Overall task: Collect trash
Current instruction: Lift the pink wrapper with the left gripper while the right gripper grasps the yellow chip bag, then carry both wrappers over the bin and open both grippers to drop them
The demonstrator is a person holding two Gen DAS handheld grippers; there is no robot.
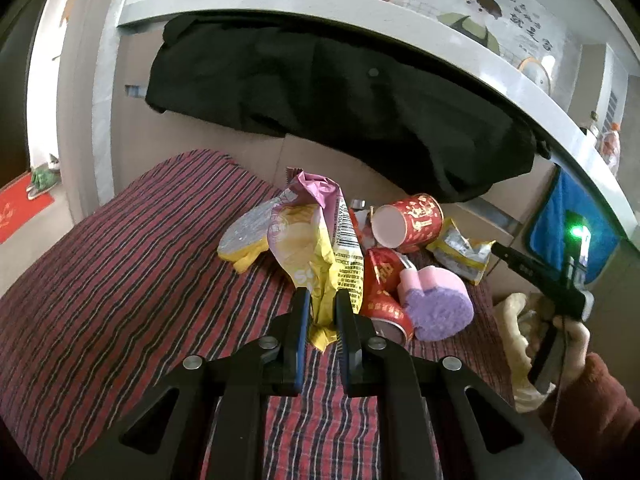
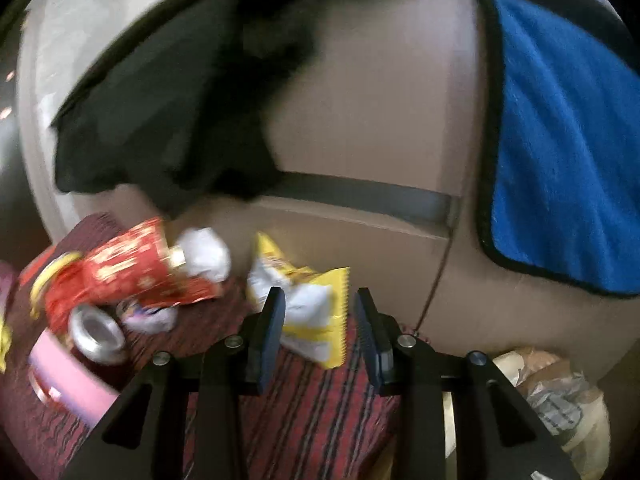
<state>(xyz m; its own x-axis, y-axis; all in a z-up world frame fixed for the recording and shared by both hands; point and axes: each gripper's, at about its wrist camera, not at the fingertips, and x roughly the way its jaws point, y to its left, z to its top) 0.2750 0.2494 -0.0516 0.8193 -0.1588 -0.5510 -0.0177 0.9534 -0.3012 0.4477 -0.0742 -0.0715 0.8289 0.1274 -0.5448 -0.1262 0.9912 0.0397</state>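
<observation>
My left gripper (image 1: 322, 294) is shut on a crumpled yellow and pink snack wrapper (image 1: 312, 236), held upright above the striped cloth (image 1: 132, 280). Behind it lie a red paper cup (image 1: 412, 222), a red can (image 1: 386, 296), a pink and purple sponge (image 1: 436, 304) and a small yellow wrapper (image 1: 460, 250). My right gripper (image 2: 320, 296) is open, its fingers on either side of that yellow wrapper (image 2: 316, 312), which lies on the cloth. The red cup (image 2: 128, 264), the can (image 2: 96, 334) and a white paper ball (image 2: 206, 254) are to its left; this view is blurred.
A black garment (image 1: 340, 96) hangs on the brown panel behind the pile. A blue towel (image 2: 560, 140) hangs at the right. A pale bag with waste in it (image 2: 556, 396) sits below the cloth's right edge. A grey ledge (image 1: 360, 12) runs above.
</observation>
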